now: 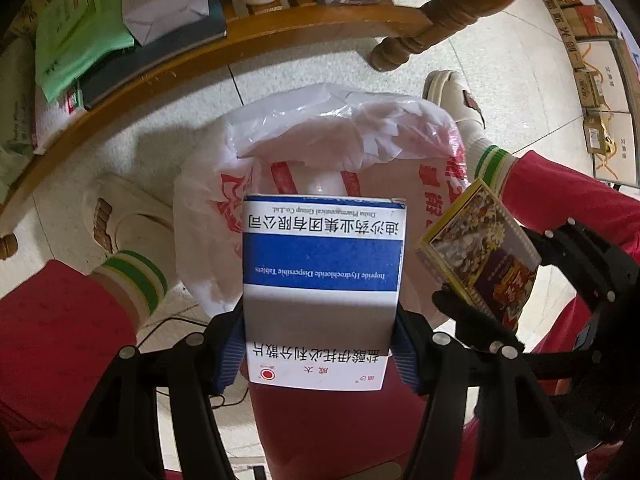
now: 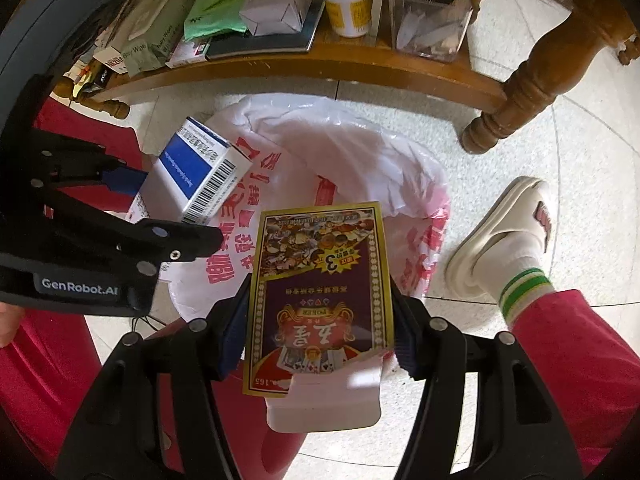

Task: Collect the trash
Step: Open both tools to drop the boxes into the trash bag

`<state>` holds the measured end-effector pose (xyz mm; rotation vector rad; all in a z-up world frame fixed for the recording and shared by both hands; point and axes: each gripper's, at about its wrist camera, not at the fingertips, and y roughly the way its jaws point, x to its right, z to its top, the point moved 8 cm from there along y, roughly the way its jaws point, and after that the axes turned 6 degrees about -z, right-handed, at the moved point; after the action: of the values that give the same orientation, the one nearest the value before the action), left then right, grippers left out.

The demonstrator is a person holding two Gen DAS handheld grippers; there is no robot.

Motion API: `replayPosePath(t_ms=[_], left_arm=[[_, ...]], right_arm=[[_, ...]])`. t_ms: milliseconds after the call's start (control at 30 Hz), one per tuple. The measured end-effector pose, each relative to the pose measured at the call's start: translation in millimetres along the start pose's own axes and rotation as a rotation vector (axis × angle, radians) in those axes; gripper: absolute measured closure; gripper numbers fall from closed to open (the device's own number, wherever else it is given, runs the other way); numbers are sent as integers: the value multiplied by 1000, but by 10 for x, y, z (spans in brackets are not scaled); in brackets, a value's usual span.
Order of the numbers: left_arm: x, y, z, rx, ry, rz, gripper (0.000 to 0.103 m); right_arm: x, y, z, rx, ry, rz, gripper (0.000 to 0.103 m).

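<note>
My left gripper [image 1: 320,340] is shut on a blue-and-white medicine box [image 1: 322,280], its pads pressing both long sides. The box hangs over the mouth of a red bin lined with a white plastic bag [image 1: 320,140] printed in red. My right gripper [image 2: 318,332] is shut on a purple-and-yellow playing-card box [image 2: 320,288], also above the bag [image 2: 360,148]. In the right wrist view the medicine box [image 2: 196,172] and left gripper [image 2: 168,216] appear at the left. The card box [image 1: 480,256] shows at the right of the left wrist view.
A wooden shelf [image 2: 320,64] of a table holds wipes, papers, a white bottle [image 2: 348,8] and a clear container. A carved table leg [image 2: 516,92] stands behind the bin. The person's red trouser legs and cream slippers [image 2: 504,232] flank the bin on the tiled floor.
</note>
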<state>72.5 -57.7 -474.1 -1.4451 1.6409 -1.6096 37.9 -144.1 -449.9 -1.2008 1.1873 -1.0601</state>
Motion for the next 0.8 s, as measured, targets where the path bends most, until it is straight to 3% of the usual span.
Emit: replayPosePath(t_ms=[300,700,733,800], left_arm=[[-44,195,29,-61,-28,8,43],[-110,239,28,-73,-48,12,43],[-116,243,30,-76,-51,13,42],[-117,244,31,-78,-54,13,42]], right_arm=[[-45,90,23,-15,-7,14,44],[-40,134,36,-27,0,30,43],[-38,141,36,-29,1,28,43],[-39,146,36,-30,6,29,29]])
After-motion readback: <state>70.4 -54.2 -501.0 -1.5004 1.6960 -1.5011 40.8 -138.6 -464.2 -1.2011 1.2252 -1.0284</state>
